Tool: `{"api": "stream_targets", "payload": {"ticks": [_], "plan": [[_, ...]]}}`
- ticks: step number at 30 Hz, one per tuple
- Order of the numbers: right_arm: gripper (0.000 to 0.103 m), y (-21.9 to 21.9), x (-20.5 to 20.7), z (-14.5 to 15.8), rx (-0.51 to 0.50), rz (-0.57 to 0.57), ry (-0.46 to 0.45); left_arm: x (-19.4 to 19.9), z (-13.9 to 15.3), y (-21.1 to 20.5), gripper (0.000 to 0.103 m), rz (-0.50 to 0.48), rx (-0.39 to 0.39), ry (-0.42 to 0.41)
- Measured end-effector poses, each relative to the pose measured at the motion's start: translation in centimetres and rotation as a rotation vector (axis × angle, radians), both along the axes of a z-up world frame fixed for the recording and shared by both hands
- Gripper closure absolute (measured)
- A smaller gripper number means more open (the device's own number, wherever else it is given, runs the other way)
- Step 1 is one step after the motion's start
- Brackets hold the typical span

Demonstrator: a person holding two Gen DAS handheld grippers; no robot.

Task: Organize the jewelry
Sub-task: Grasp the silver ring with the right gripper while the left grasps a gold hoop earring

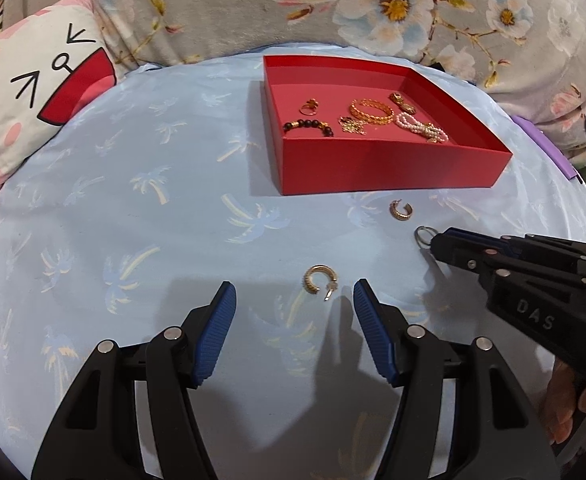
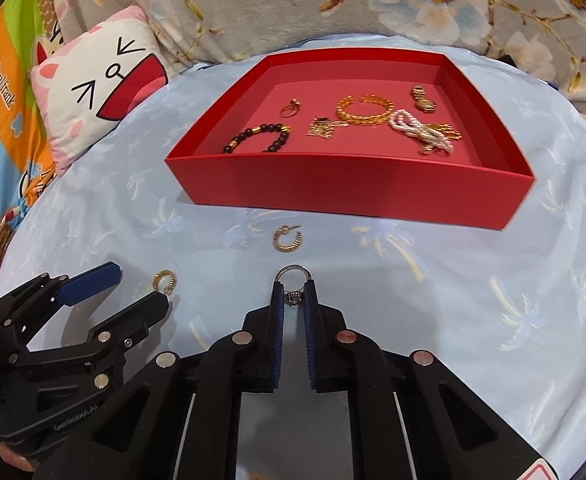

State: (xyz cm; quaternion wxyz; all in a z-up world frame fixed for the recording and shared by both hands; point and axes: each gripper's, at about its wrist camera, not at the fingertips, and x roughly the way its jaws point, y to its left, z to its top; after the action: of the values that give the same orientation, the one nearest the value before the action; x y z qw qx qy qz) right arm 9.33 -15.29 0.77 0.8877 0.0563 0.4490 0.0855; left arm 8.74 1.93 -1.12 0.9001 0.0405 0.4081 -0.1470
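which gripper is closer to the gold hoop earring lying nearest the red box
Right. The right gripper, shut on a silver ring, sits just short of that earring. The left gripper is open farther back, around the other hoop earring.

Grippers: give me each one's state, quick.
Left gripper: open, holding nothing, gold hoop earring just ahead.
Right gripper: closed on a silver ring.
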Motion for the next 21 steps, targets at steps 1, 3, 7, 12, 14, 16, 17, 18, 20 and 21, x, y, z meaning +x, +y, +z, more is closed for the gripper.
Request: {"api": "stream_targets", "payload": {"ticks": [1, 3, 7, 12, 14, 16, 17, 18, 20, 21], "plan": [[0.094, -0.5, -0.2, 0.1, 0.005, -0.011, -0.002, 0.1, 0.0, -0.2, 0.044, -0.004, 0.002, 0.004], [0.094, -1.3, -0.6, 0.4, 0.016, -0.025, -0.006, 0.3, 0.0, -0.5, 0.044, -0.008, 0.01, 0.001], [0.094, -2.3, -1.3, 0.7, 0.021, -0.042, -0.013, 0.7, -0.2, -1.7, 0.053, -0.02, 0.046, -0.008], [0.094, -3.1, -1.8, 0.8, 0.039, -0.051, -0.013, 0.8, -0.2, -2.2, 0.066, -0.026, 0.056, -0.015], [0.094, -3.3, -1.8, 0.9, 0.04, -0.055, -0.017, 0.8, -0.2, -2.2, 0.069, -0.025, 0.052, -0.015], [0.094, -3.4, -1.8, 0.9, 0.04, -0.056, -0.018, 0.8, -0.2, -2.0, 0.07, -0.021, 0.042, -0.012], [0.094, -3.5, -1.8, 0.9, 0.038, -0.059, -0.019, 0.8, -0.2, -2.0, 0.07, -0.018, 0.038, -0.011], [0.094, -3.6, -1.9, 0.9, 0.036, -0.062, -0.02, 0.9, -0.2, -2.0, 0.07, -0.016, 0.035, -0.011], [0.094, -3.9, -1.8, 0.8, 0.032, -0.072, -0.018, 0.8, -0.2, -2.0, 0.07, -0.016, 0.035, -0.011], [0.094, -4.1, -1.7, 0.7, 0.032, -0.078, -0.016, 0.8, -0.2, -2.0, 0.07, -0.016, 0.034, -0.011]]}}
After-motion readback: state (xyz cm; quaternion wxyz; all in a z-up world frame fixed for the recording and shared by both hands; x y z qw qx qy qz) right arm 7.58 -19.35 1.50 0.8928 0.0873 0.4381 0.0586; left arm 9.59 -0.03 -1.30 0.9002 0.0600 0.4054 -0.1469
